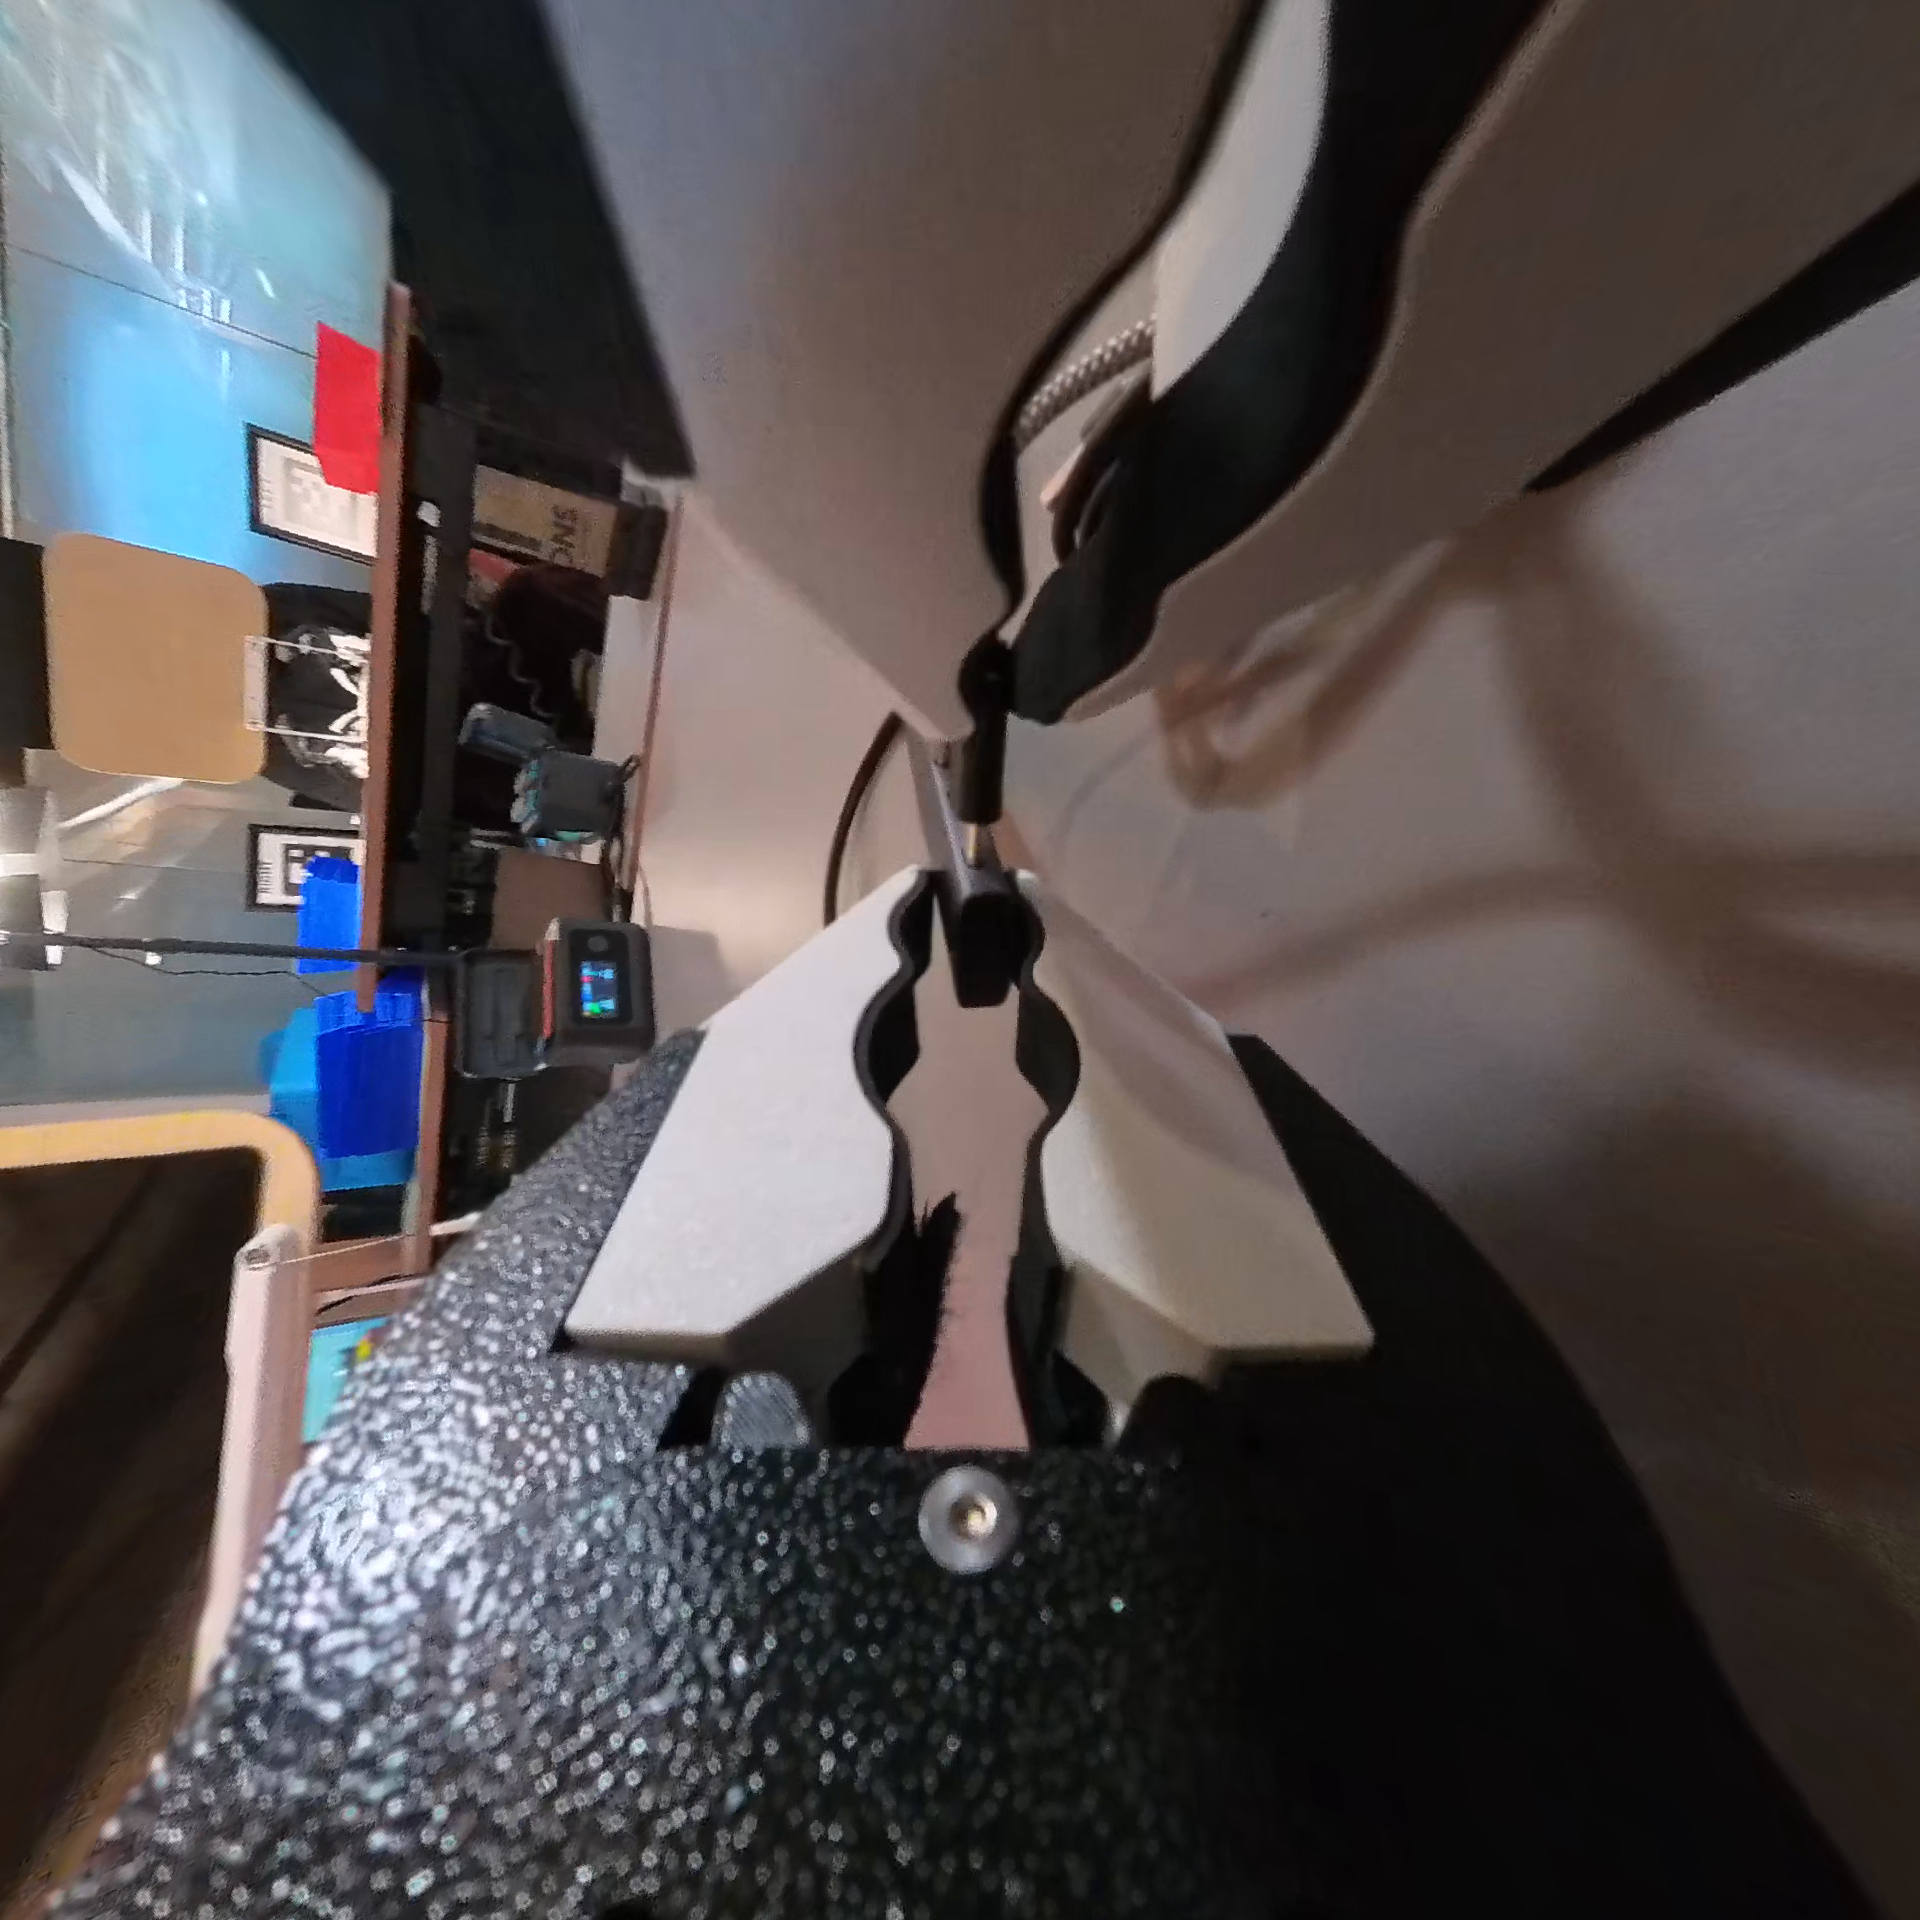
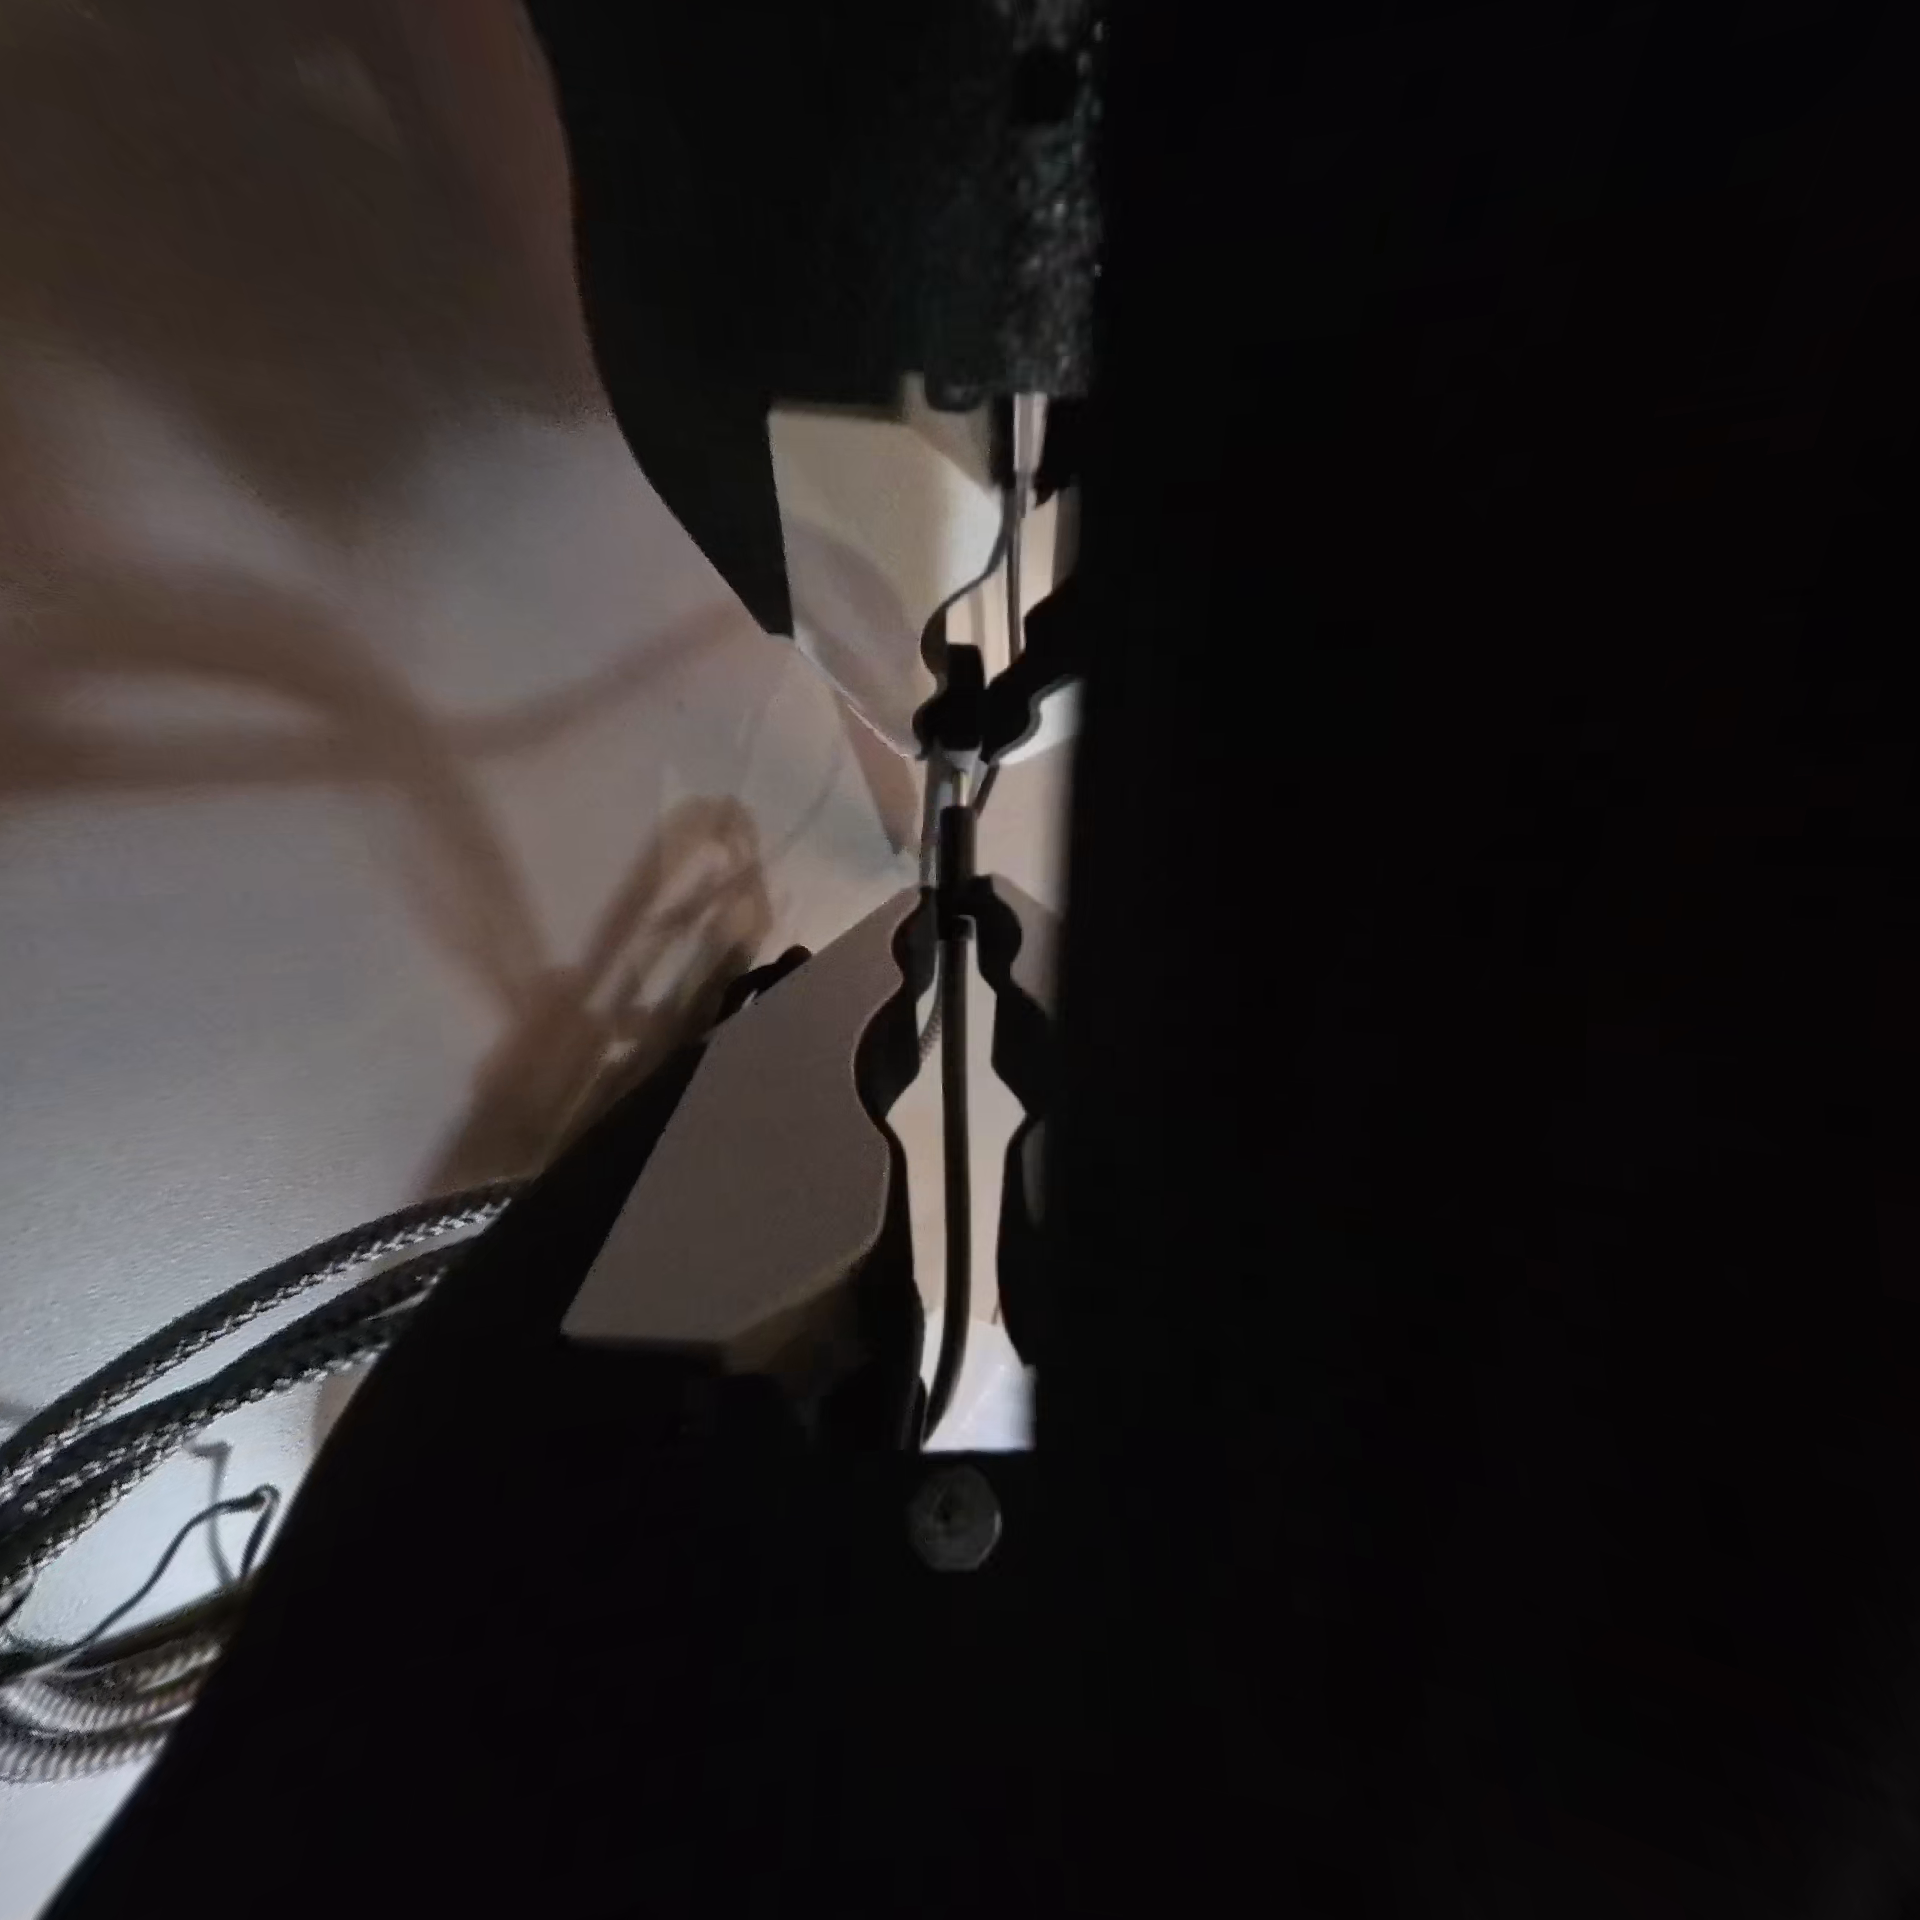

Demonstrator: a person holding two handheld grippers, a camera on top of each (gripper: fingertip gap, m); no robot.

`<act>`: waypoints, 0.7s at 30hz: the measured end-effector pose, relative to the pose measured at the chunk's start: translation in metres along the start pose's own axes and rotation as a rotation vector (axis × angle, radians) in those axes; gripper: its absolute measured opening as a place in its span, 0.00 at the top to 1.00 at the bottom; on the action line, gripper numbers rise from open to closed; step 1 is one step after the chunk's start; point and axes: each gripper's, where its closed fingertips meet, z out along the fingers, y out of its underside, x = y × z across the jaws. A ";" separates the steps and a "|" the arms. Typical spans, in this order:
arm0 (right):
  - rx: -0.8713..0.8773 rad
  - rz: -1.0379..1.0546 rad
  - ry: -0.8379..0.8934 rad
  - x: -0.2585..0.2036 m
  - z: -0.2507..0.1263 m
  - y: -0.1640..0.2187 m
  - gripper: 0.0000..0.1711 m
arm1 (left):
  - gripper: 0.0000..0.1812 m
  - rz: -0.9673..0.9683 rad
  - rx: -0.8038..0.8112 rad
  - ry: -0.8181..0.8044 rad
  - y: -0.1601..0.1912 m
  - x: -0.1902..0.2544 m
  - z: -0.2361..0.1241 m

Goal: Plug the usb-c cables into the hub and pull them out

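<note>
In the left wrist view my left gripper (image 1: pixel 977 909) is shut on the end of a slim dark hub (image 1: pixel 975 951), held edge-on above the white table (image 1: pixel 1558 935). My right gripper (image 1: pixel 995 649) comes in from the top right, shut on a black USB-C plug (image 1: pixel 982 764) with a braided cable (image 1: pixel 1091 384). The plug's metal tip meets the hub's edge; I cannot tell how deep it sits. In the dark right wrist view my right gripper (image 2: pixel 951 904) grips the plug (image 2: pixel 954 842), its cable (image 2: pixel 951 1091) runs back between the fingers, and the left gripper (image 2: pixel 961 707) faces it.
More braided cables (image 2: pixel 208 1309) lie on the table at the lower left of the right wrist view. Beyond the table edge are a shelf with clutter (image 1: pixel 520 727), blue bins (image 1: pixel 353 1070), a small device with a lit screen (image 1: pixel 597 987) and a wooden frame (image 1: pixel 270 1195).
</note>
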 end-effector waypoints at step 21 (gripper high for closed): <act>-0.002 0.113 -0.044 -0.020 0.018 0.032 0.97 | 0.82 0.157 0.276 0.083 0.002 0.028 -0.013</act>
